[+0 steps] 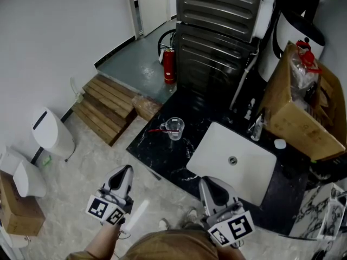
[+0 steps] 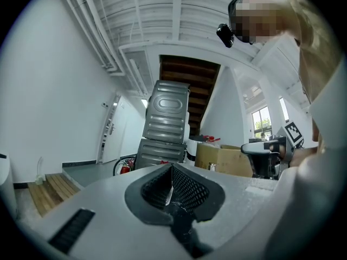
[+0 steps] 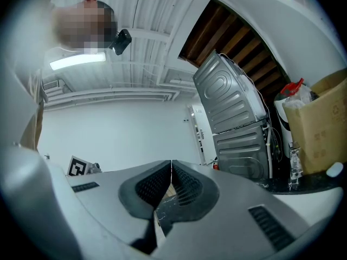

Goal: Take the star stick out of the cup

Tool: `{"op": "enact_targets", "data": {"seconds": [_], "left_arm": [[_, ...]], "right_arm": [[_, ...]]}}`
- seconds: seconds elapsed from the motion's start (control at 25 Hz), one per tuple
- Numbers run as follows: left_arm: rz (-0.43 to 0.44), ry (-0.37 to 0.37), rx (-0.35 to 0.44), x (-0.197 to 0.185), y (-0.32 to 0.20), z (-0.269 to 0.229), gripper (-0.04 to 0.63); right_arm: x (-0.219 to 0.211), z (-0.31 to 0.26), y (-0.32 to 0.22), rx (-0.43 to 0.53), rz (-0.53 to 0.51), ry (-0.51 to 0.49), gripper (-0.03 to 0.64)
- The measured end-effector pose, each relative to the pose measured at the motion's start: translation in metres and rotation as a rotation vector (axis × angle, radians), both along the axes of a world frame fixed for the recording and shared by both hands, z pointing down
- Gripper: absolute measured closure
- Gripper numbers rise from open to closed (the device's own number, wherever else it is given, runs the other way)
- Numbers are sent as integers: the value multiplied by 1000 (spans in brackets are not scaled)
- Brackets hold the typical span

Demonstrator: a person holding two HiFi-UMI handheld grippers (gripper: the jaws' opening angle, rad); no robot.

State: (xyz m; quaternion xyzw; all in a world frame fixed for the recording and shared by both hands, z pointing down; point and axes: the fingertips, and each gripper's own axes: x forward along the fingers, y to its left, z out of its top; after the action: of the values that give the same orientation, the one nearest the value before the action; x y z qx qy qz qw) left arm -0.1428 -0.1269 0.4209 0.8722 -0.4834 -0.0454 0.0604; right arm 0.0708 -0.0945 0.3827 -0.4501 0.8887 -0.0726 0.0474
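The cup (image 1: 174, 128), a clear glass, stands on the black marble worktop (image 1: 157, 150) near its 9 o'clock edge. The red star stick (image 1: 161, 128) sits in it and leans out over the rim toward 9 o'clock.

Both grippers hang well short of the cup, off the worktop's near edge. The left gripper (image 1: 126, 170) has the cup at about 1 o'clock. Its fingers (image 2: 188, 190) are pressed together with nothing between them. The right gripper (image 1: 208, 182) has the cup at about 11 o'clock. Its fingers (image 3: 186, 186) also meet tip to tip and hold nothing. Neither gripper touches the cup or the stick.

A white sink (image 1: 217, 145) is set in the worktop at 4 o'clock from the cup. A cardboard box (image 1: 295, 118) stands at 3 o'clock.
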Motion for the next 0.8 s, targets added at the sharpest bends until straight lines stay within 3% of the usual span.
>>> {"op": "enact_targets", "data": {"seconds": [0.8], "left_arm": [[26,20,-17,13,-32,9,594]], "right_arm": [[8,-8,-5,1,47,-23,615]]}}
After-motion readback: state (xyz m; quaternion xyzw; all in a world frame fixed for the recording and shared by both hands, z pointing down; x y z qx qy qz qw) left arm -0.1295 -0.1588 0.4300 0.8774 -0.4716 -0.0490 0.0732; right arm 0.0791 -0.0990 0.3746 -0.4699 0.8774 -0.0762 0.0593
